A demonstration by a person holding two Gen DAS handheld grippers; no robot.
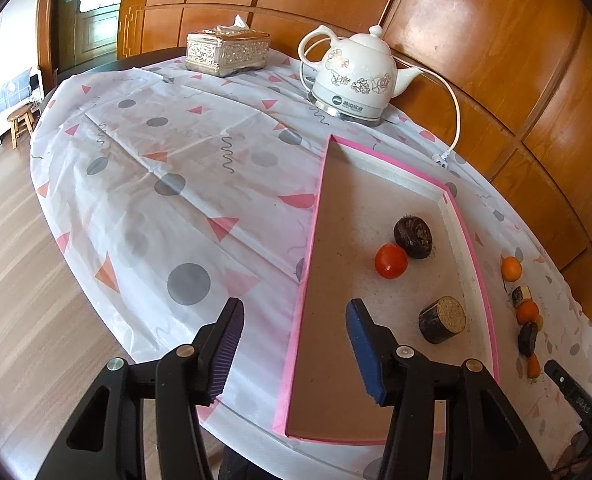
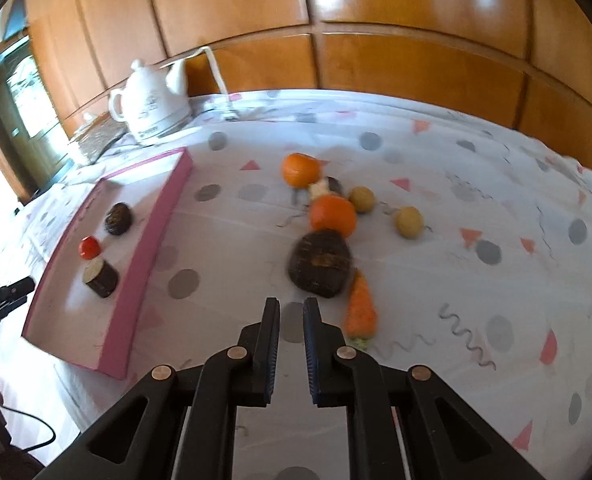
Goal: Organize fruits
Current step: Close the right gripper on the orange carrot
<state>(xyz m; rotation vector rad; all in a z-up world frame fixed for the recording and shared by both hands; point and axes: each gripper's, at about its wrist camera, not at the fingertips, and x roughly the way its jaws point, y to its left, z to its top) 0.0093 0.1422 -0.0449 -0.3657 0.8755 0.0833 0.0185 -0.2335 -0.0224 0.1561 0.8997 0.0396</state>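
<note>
A pink-rimmed tray (image 1: 313, 236) holds a red tomato (image 1: 391, 261), a dark round piece (image 1: 413, 237) and a dark cylinder with a cork-coloured end (image 1: 441, 319). My left gripper (image 1: 294, 304) stands open over the tray's near left rim, with nothing between its fingers. Right of the tray (image 2: 152, 248), loose on the cloth, lie two oranges (image 2: 300, 169) (image 2: 333, 215), a big dark piece (image 2: 320, 264), a carrot (image 2: 360, 308) and two yellowish balls (image 2: 408, 222). My right gripper (image 2: 291, 302) is shut and empty, just short of the dark piece and left of the carrot.
A white kettle (image 1: 355, 76) with its cord stands behind the tray, and a silver tissue box (image 1: 228, 52) sits at the far left. Wood panelling runs along the table's far side. The patterned cloth (image 1: 168, 184) left of the tray is bare.
</note>
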